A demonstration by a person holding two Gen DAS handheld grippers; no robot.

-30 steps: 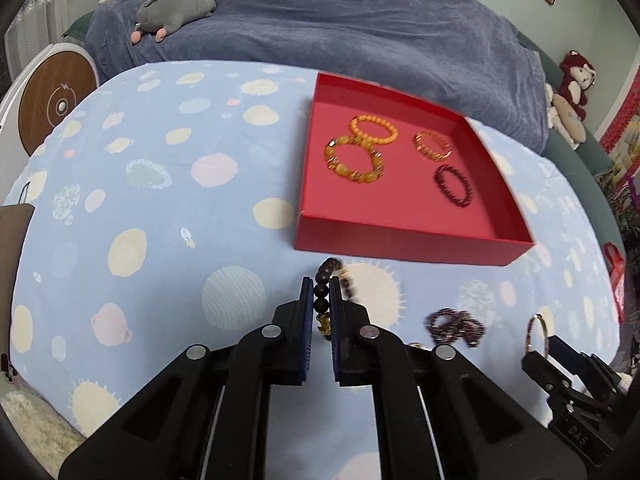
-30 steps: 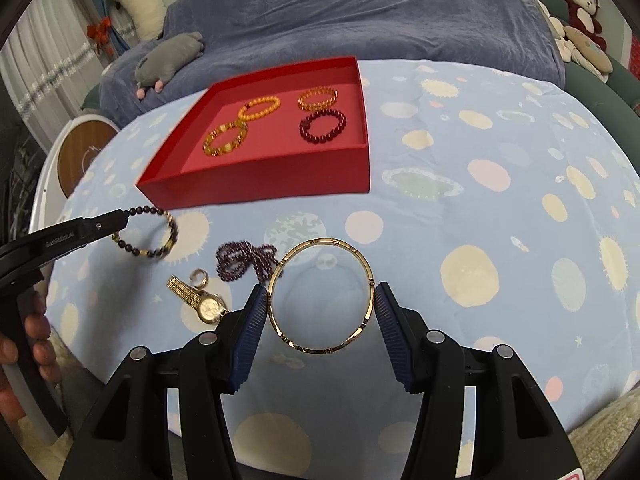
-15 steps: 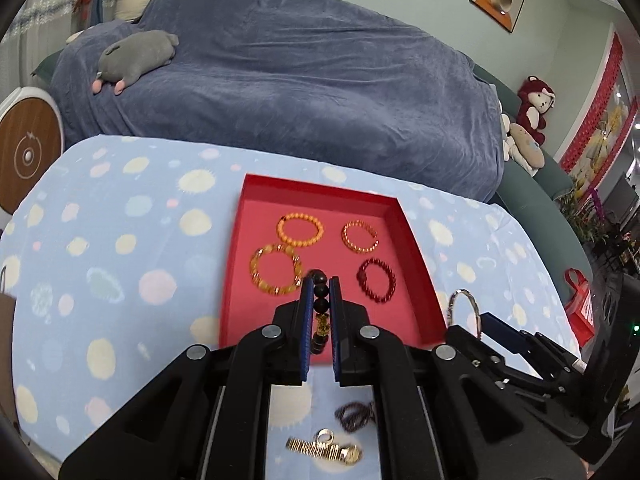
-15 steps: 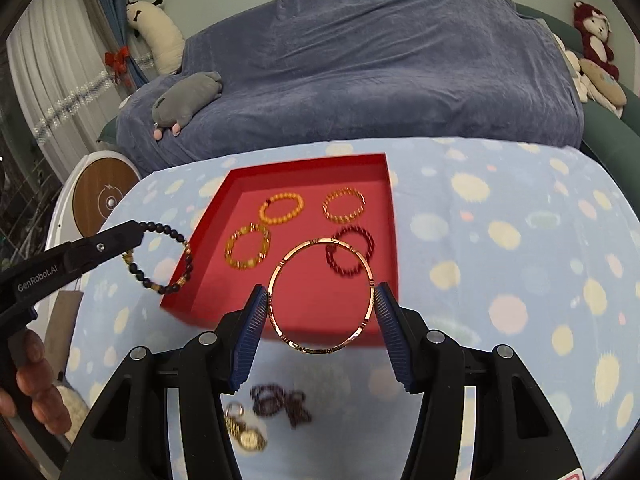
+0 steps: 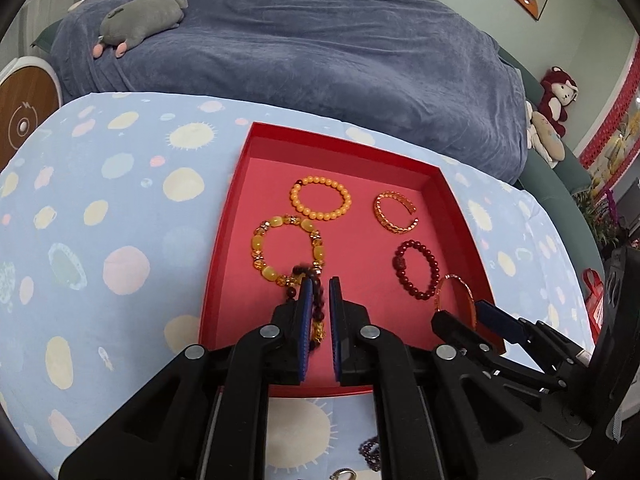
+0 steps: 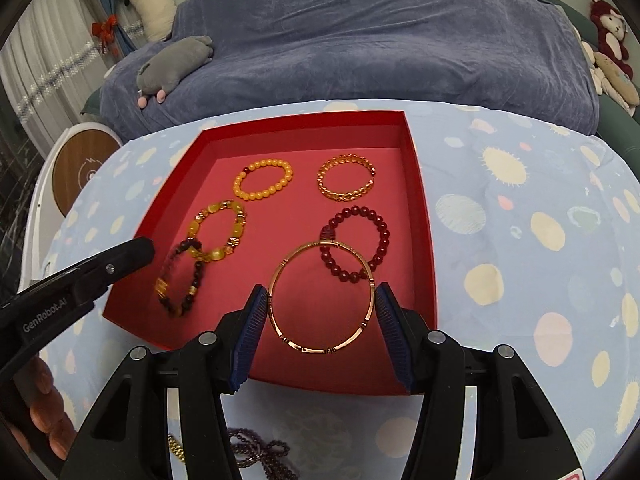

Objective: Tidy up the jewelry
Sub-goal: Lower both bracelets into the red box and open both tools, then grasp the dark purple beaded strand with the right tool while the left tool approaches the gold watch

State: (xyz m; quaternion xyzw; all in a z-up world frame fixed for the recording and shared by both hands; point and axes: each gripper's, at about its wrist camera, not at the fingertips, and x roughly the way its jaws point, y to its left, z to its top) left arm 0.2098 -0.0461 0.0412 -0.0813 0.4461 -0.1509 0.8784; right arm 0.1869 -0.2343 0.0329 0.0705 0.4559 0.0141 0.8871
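A red tray (image 5: 224, 240) (image 6: 424, 216) on the spotted cloth holds an orange bead bracelet (image 5: 320, 197) (image 6: 262, 179), a yellow stone bracelet (image 5: 260, 248) (image 6: 236, 228), a gold cuff (image 5: 394, 213) (image 6: 346, 183) and a dark red bead bracelet (image 5: 416, 268) (image 6: 380, 236). My left gripper (image 5: 319, 300) (image 6: 148, 246) is over the tray's near left part; its jaws stand slightly apart and a dark bead bracelet (image 5: 318, 312) (image 6: 180, 276) hangs blurred between them, seemingly loose. My right gripper (image 6: 320, 312) (image 5: 460, 312) is shut on a gold bangle (image 6: 322, 342) (image 5: 456, 284) over the tray's near right part.
A dark purple bead strand (image 6: 260, 452) (image 5: 370, 450) and a gold watch (image 6: 176, 448) lie on the cloth in front of the tray. A bed with a blue cover (image 5: 320, 48) and a grey plush (image 5: 140, 20) stands behind the table. A round wooden stool (image 6: 84, 168) is at the left.
Both grippers moved forward and down over the tray with their pieces. The left jaws have parted a little and the dark bead bracelet now swings blurred inside the tray.
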